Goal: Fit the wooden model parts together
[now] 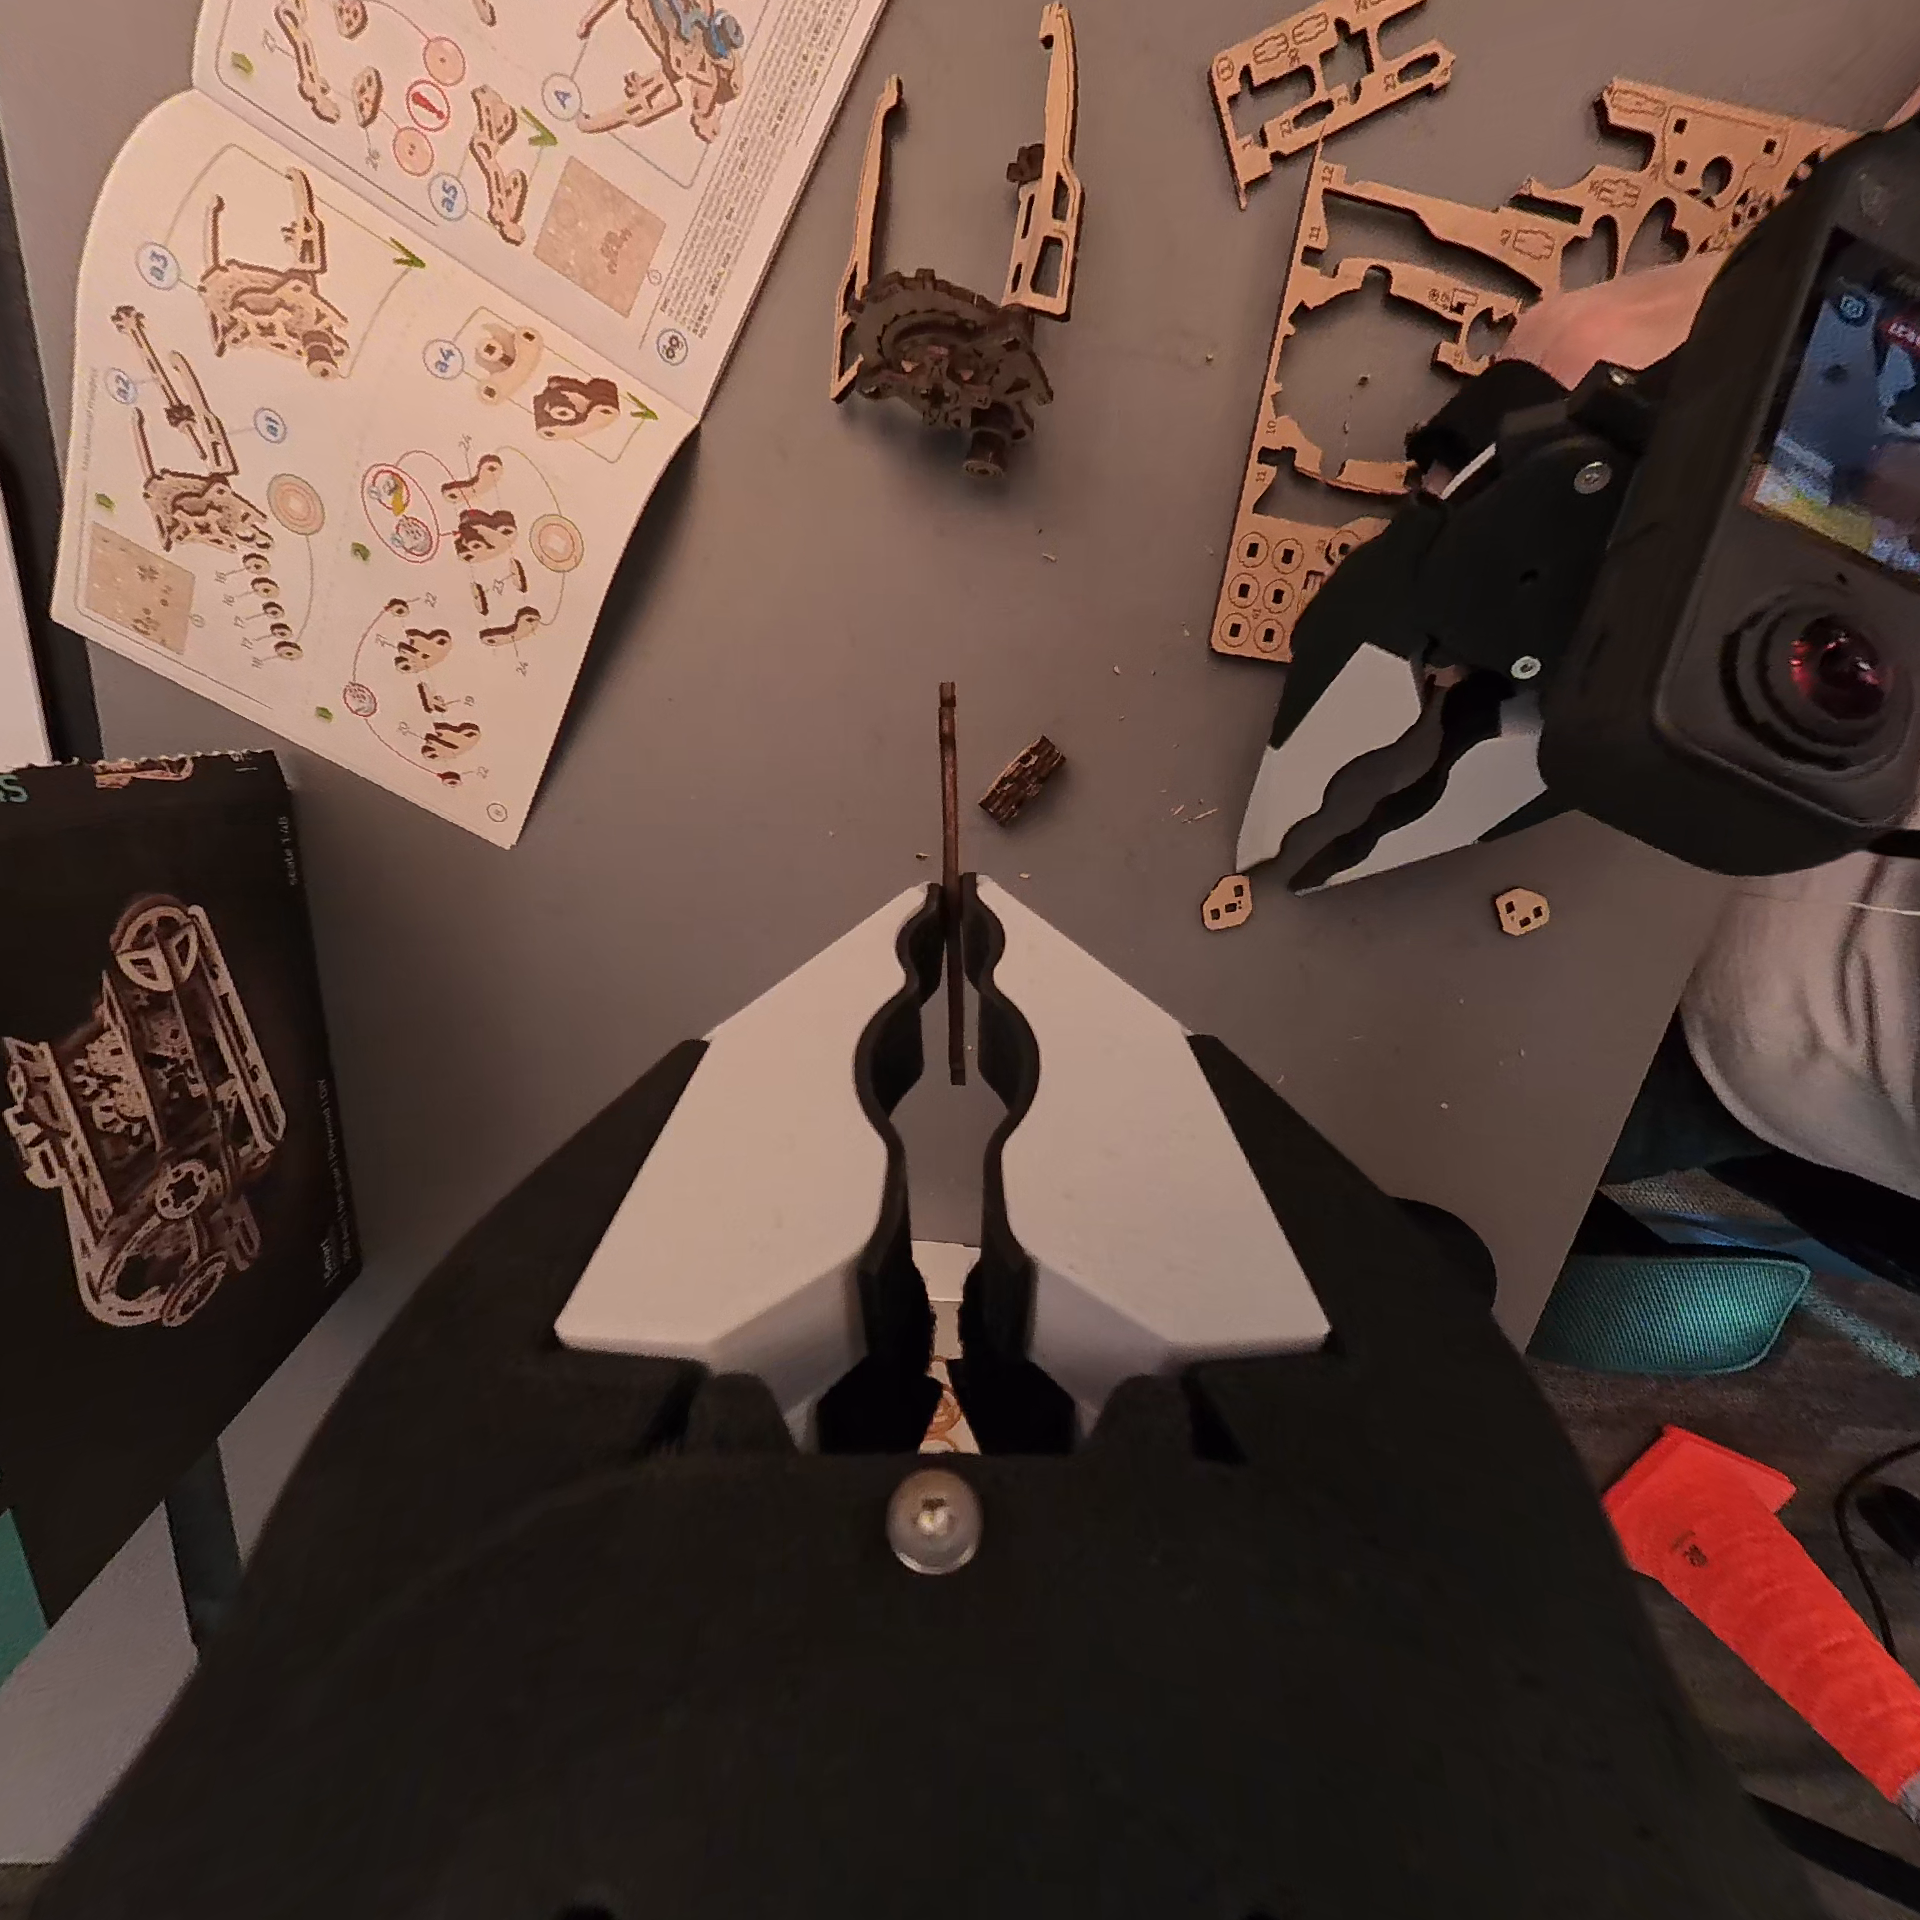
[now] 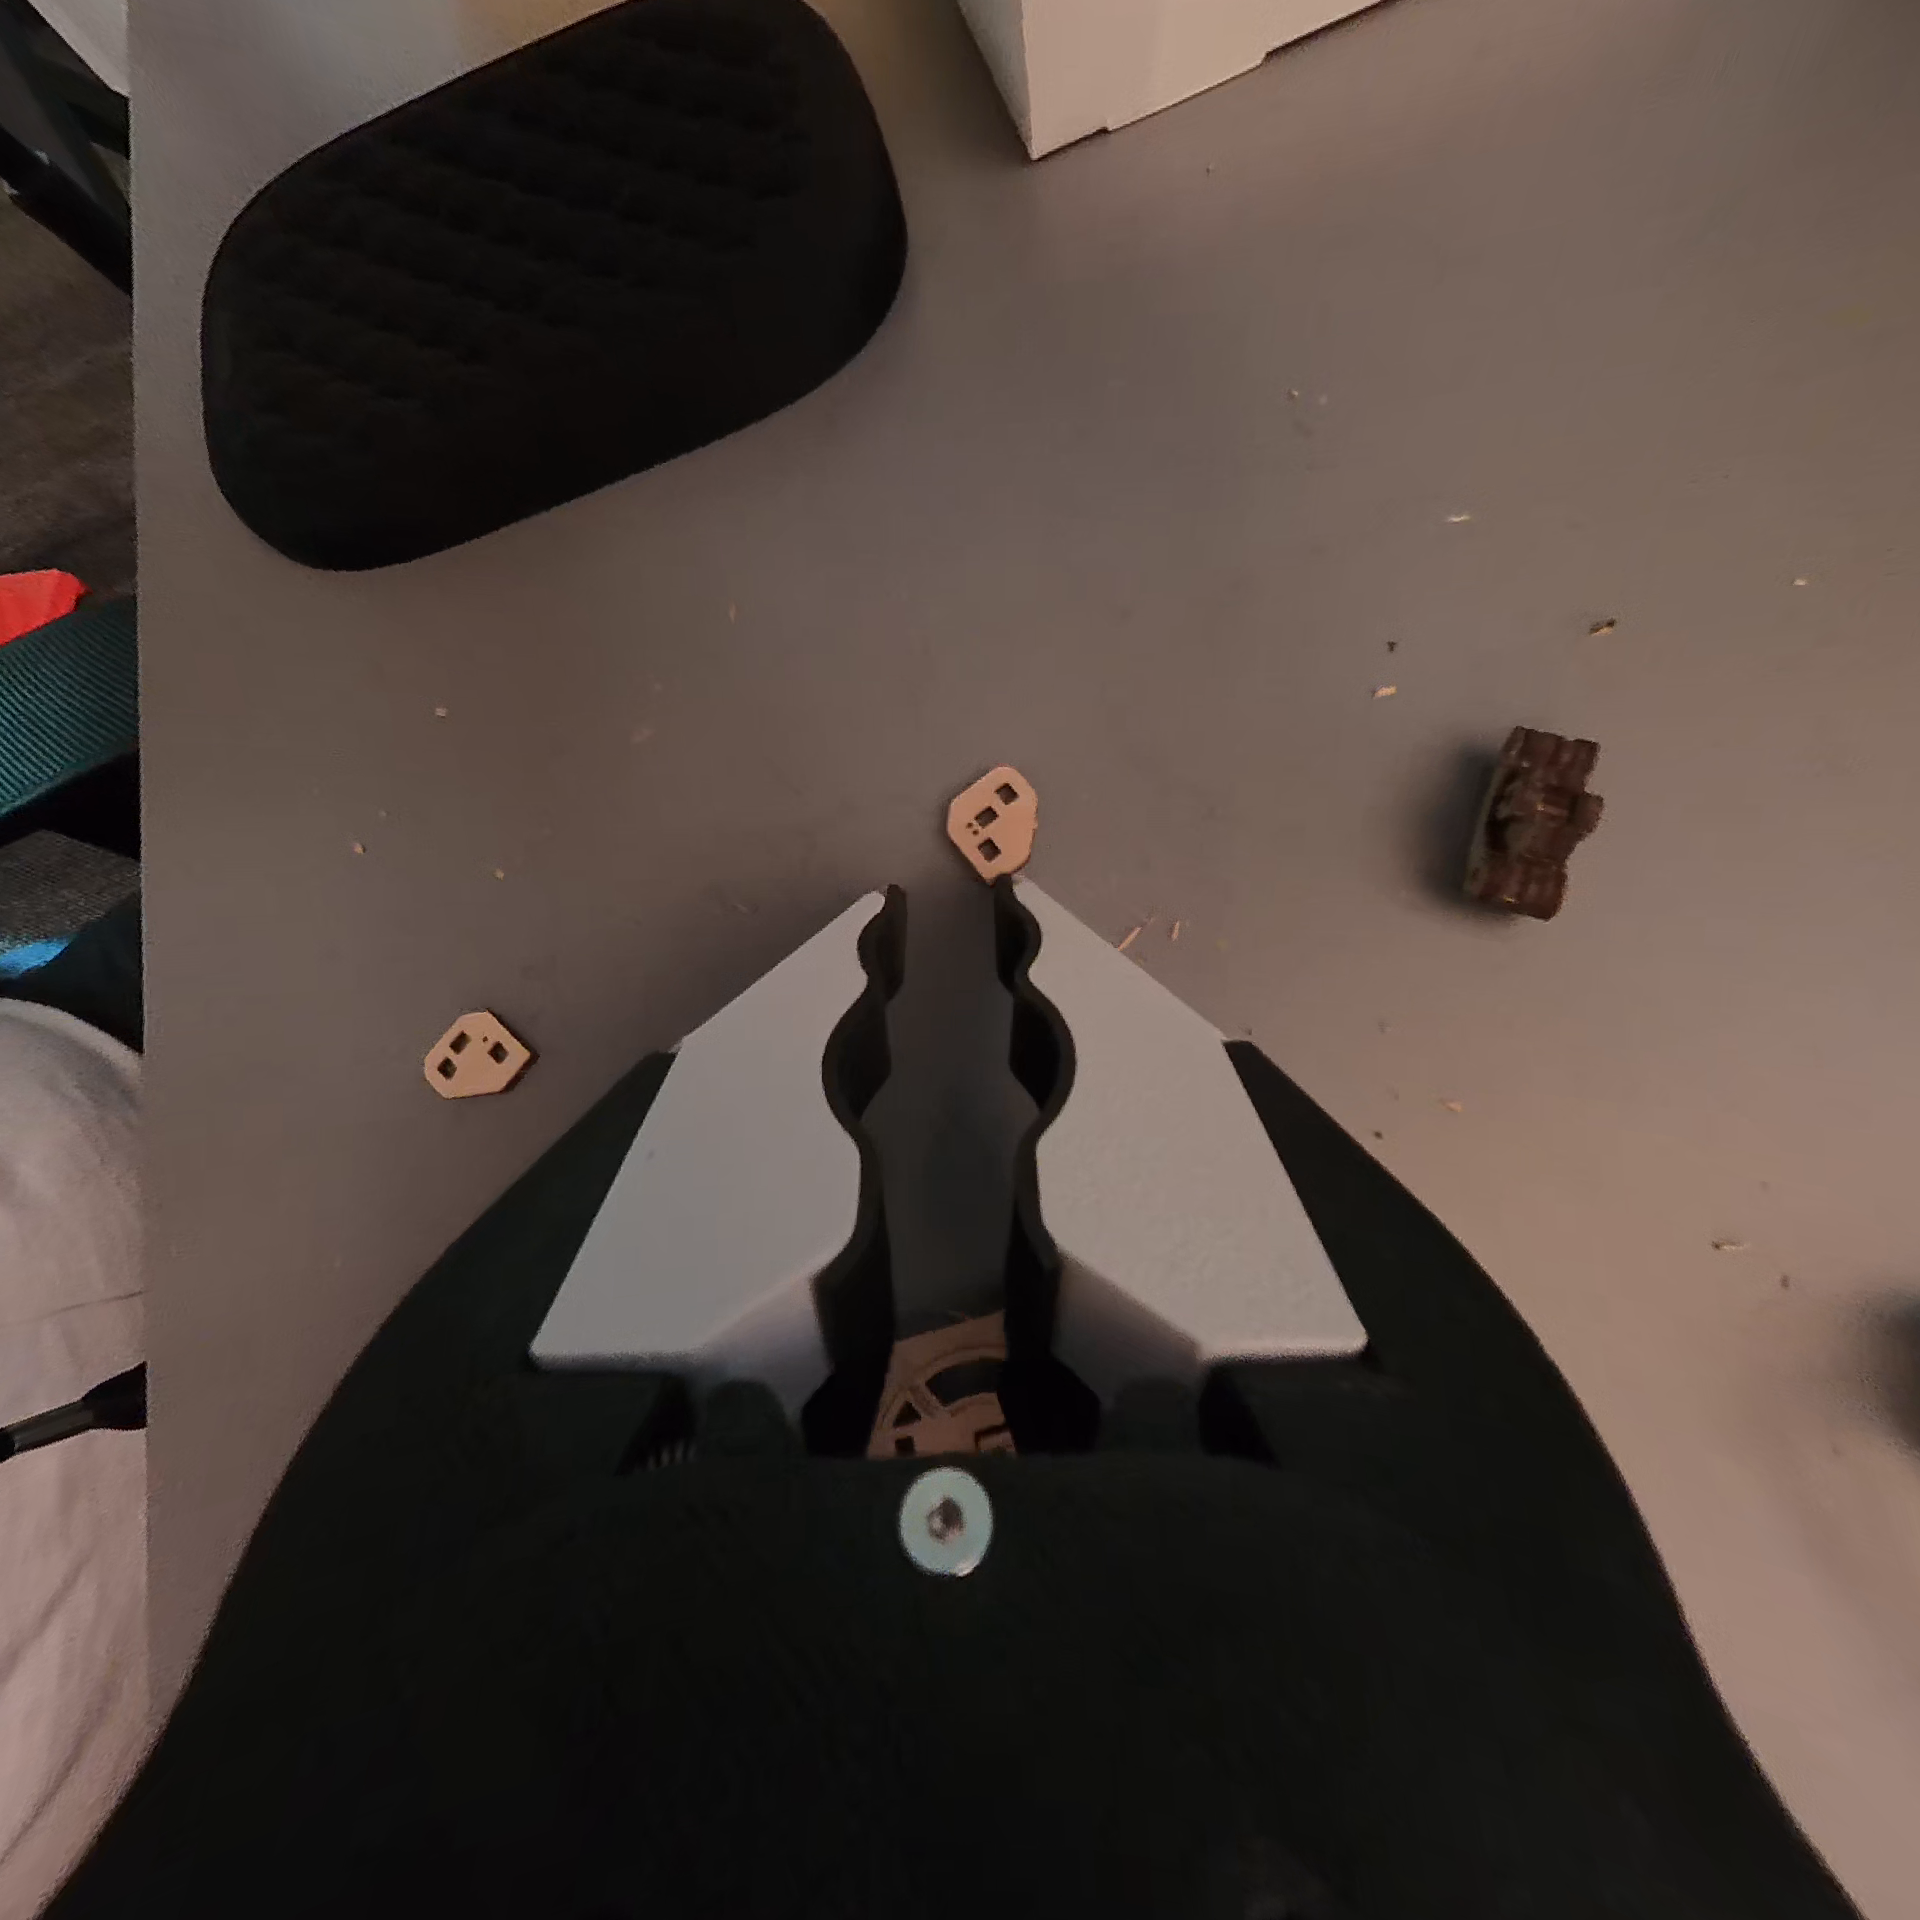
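My left gripper (image 1: 949,888) is shut on a thin flat dark wooden piece (image 1: 948,790), seen edge-on and sticking out forward above the grey table. A small dark wooden block (image 1: 1023,781) lies just right of the piece's tip. The part-built model (image 1: 940,353) with two long arms lies farther ahead. My right gripper (image 2: 948,888) is open and empty, low over the table; it also shows in the left wrist view (image 1: 1276,871). A small pale plate (image 2: 992,821) lies just ahead of its right fingertip, another plate (image 2: 476,1055) to its left, and the dark block (image 2: 1532,821) to its right.
An open instruction booklet (image 1: 395,364) lies at the far left and a dark kit box (image 1: 135,1091) stands at the left edge. Punched-out plywood sheets (image 1: 1455,364) lie at the far right. A black padded rest (image 2: 551,281) and a white box (image 2: 1143,62) lie beyond the right gripper. Left tips to right tips: about 20 cm. About 8 cm separates my right fingertips from the dark block (image 2: 1532,821). The plate (image 2: 476,1055) is closer to my right gripper, around 9 cm from its tips; the left tips are 25 cm off. Seen from the left wrist view (image 1: 1520,910) as well.
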The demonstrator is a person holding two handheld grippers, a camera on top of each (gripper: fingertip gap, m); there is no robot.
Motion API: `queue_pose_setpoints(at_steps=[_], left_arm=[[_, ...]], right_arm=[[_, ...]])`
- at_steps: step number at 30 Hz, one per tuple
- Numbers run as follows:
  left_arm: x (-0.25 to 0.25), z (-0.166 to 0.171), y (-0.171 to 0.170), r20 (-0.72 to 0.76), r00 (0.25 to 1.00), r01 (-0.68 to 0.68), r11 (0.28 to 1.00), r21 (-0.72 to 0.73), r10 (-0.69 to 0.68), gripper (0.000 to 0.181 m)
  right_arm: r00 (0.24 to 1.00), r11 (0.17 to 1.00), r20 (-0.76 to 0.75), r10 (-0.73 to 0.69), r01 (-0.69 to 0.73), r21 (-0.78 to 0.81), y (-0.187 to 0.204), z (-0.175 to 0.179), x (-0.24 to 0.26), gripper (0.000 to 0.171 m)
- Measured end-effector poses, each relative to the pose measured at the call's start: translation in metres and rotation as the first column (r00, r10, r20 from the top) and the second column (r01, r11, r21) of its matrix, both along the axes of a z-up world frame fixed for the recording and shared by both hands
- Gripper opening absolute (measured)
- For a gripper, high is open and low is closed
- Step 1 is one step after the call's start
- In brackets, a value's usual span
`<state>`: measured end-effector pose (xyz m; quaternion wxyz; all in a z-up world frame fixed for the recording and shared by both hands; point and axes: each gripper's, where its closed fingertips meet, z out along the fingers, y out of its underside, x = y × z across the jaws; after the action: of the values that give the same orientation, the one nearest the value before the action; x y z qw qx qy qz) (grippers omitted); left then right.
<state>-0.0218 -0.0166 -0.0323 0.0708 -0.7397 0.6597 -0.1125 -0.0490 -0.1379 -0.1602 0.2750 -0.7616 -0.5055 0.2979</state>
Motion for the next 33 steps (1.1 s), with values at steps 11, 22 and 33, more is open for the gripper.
queue_pose_setpoints(at_steps=[11,22,33], left_arm=[[0.000,-0.001,0.000,0.002,1.000,0.002,1.000,0.003,-0.002,0.001],[0.002,-0.002,0.001,0.002,1.000,0.002,1.000,-0.002,-0.002,0.001],[0.001,-0.004,0.001,0.020,1.000,-0.007,1.000,-0.005,0.007,0.000]], right_arm=[[0.998,0.993,-0.029,0.048,-0.044,0.107,0.003,0.014,-0.002,0.016],[0.986,0.971,-0.021,0.166,-0.160,0.180,-0.020,0.007,-0.023,0.017],[0.984,0.970,0.027,0.174,-0.176,0.169,-0.014,0.000,-0.020,0.014]])
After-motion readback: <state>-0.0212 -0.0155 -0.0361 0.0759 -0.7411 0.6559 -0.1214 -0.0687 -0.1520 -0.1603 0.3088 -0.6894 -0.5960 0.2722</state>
